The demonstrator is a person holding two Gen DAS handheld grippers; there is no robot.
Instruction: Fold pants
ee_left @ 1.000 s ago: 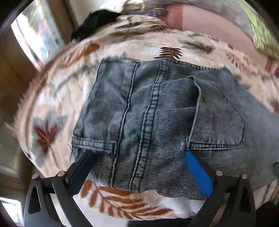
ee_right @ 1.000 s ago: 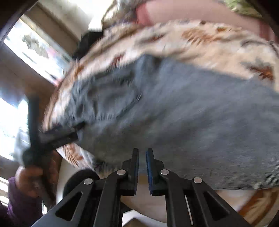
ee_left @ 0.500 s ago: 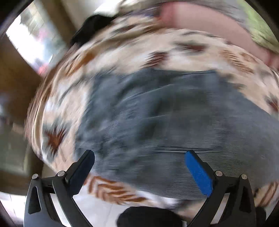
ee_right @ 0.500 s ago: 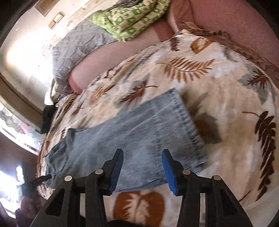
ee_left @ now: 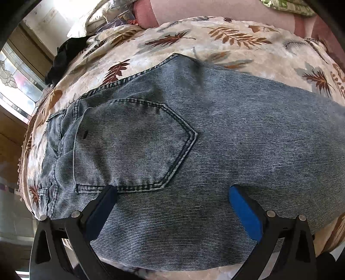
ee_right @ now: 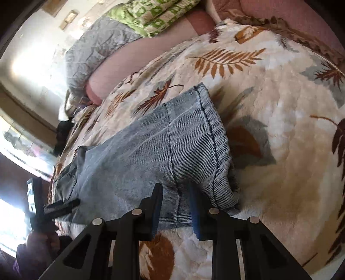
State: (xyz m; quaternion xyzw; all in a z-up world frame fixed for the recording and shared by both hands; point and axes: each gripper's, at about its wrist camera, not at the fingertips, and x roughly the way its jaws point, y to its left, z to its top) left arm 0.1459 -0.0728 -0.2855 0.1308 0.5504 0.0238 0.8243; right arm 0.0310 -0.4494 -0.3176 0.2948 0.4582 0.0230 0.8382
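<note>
Faded blue jeans [ee_left: 215, 140] lie flat on a leaf-print blanket [ee_left: 215, 38], folded lengthwise, back pocket [ee_left: 133, 146] up. My left gripper [ee_left: 172, 193] is wide open just above the seat, below the pocket, holding nothing. In the right wrist view the leg end of the jeans [ee_right: 172, 150] with its hem [ee_right: 220, 155] lies before my right gripper [ee_right: 175, 189], which is open, jaws a little apart over the near edge by the hem. The left gripper [ee_right: 62, 206] shows far left at the waist end.
Pink cushions [ee_right: 133, 56], a grey quilt [ee_right: 97, 43] and a green patterned cloth [ee_right: 155, 17] lie at the bed's far side. A black garment [ee_left: 64, 56] sits near the window [ee_left: 13, 81]. Bare blanket [ee_right: 280, 150] spreads right of the hem.
My right gripper opened and swung from the middle of the jeans to the hem end. My left gripper shifted along the waist toward the back pocket, still open.
</note>
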